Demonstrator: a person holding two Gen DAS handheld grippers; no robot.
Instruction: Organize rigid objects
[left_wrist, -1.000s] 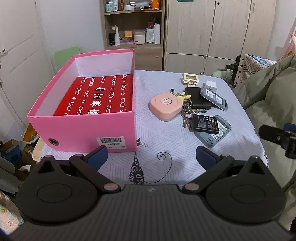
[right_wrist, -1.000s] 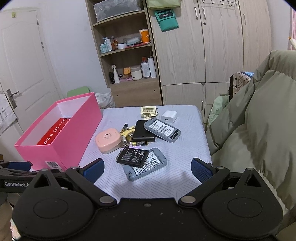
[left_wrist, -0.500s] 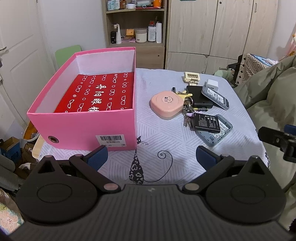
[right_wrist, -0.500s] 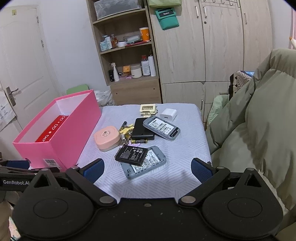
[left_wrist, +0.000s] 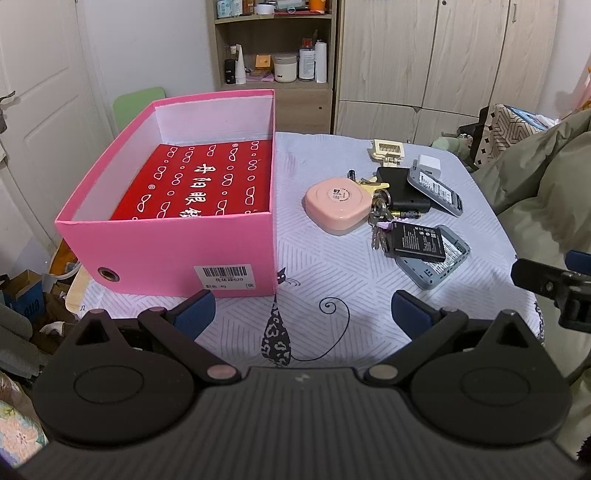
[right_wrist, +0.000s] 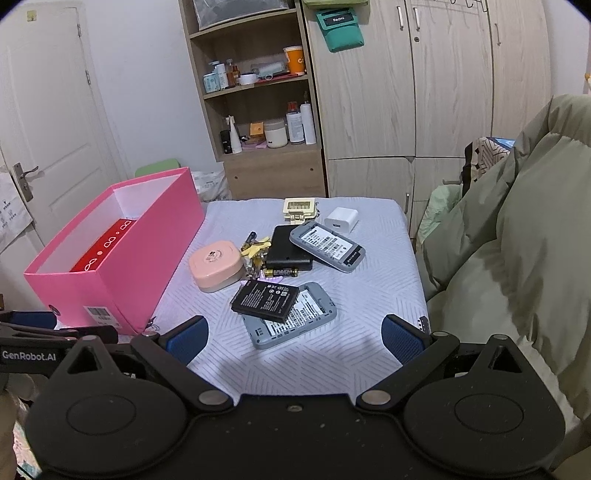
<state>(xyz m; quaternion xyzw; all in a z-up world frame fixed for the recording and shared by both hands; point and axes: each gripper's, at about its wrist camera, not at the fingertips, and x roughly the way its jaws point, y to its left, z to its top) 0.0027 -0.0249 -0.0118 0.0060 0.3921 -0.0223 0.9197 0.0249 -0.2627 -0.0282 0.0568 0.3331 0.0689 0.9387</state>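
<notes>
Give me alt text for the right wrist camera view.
The open right gripper hovers at the near edge of a cloth-covered table scattered with a black battery, grey device shells, keys and a pink case; an open pink box stands at left.

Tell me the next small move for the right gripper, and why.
Probably ease the right gripper forward and down toward the black battery, jaws kept open. Both grippers are open and hold nothing, the pink box is open, and the battery lies on top of the grey device shell, nearest the right fingers, so it looks the easiest first pick.
</notes>
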